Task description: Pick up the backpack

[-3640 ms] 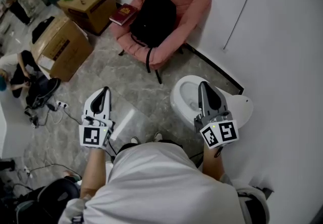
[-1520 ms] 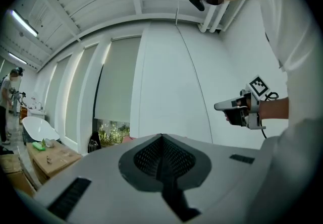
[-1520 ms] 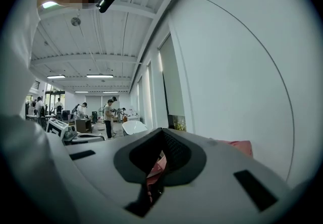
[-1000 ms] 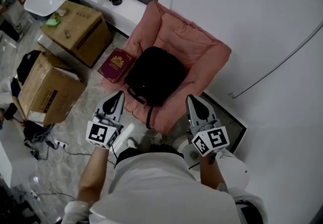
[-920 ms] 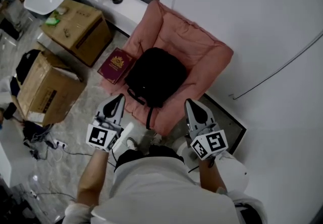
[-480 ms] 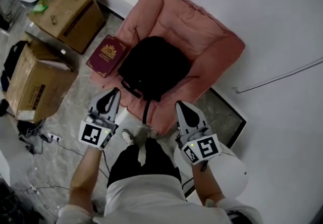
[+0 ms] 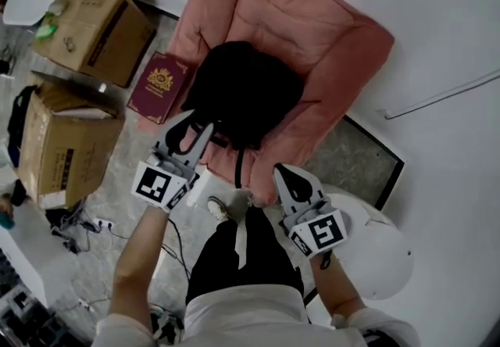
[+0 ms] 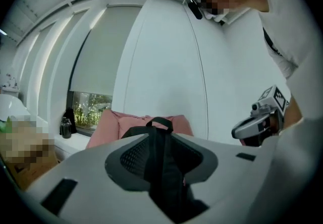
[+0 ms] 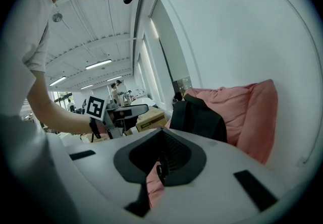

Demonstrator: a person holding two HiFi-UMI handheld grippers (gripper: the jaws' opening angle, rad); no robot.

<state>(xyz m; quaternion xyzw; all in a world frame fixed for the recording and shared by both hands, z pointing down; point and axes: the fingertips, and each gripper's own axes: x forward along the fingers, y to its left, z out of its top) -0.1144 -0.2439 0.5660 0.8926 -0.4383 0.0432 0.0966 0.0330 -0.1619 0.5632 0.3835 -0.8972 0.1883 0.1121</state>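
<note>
The black backpack (image 7: 244,91) lies on the seat of a pink cushioned chair (image 7: 328,48), with a strap hanging over the front edge. My left gripper (image 7: 195,125) is at the backpack's lower left corner; its jaws are opening, and the backpack (image 8: 160,140) shows through the gap, unpressed. In the left gripper view that gap sits around my left gripper (image 8: 161,167). My right gripper (image 7: 283,174) hovers by the chair's front edge, right of the strap, shut and empty. The right gripper view shows my right gripper (image 9: 161,155) below the backpack (image 9: 199,117).
A dark red book (image 7: 158,87) lies on the floor left of the chair. Two cardboard boxes (image 7: 90,21) (image 7: 66,150) stand further left. A white round object (image 7: 379,255) sits at the lower right, cables (image 7: 82,224) trail on the floor, and a white wall (image 7: 445,17) is right.
The chair and backpack have come closer. Both grippers have dropped toward the chair's front. The left gripper's jaws, shut before, now stand apart at the backpack's corner.
</note>
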